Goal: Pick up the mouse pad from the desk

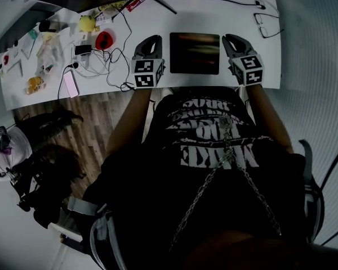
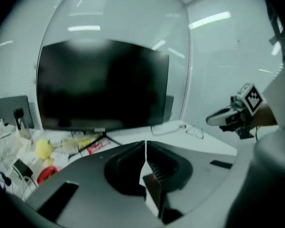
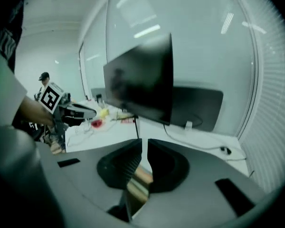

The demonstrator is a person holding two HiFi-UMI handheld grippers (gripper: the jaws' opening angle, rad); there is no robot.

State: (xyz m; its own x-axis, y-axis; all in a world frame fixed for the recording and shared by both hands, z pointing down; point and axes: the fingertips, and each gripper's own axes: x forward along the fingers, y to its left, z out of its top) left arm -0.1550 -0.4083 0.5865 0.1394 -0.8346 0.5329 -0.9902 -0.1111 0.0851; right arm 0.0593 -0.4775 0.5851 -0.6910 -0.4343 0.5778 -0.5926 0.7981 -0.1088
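Nearest the lens, the person's black printed shirt point(image 1: 214, 145) fills the 6 o'clock half of the head view, with both forearms reaching toward 12 to bring the tools to the white desk's point(image 1: 225, 16) near edge. The left gripper point(image 1: 152, 41) and right gripper point(image 1: 231, 39) sit at 9 and 3 o'clock of the mouse pad point(image 1: 194, 53), which lies flat on the desk, apparently unlifted. Each pair of jaws is drawn nearly together on nothing, probably bracketing the pad before working at an edge. Farther off, cables and clutter point(image 1: 96, 49) crowd 10 o'clock and the dark monitor point(image 2: 102, 84) stands at 12.
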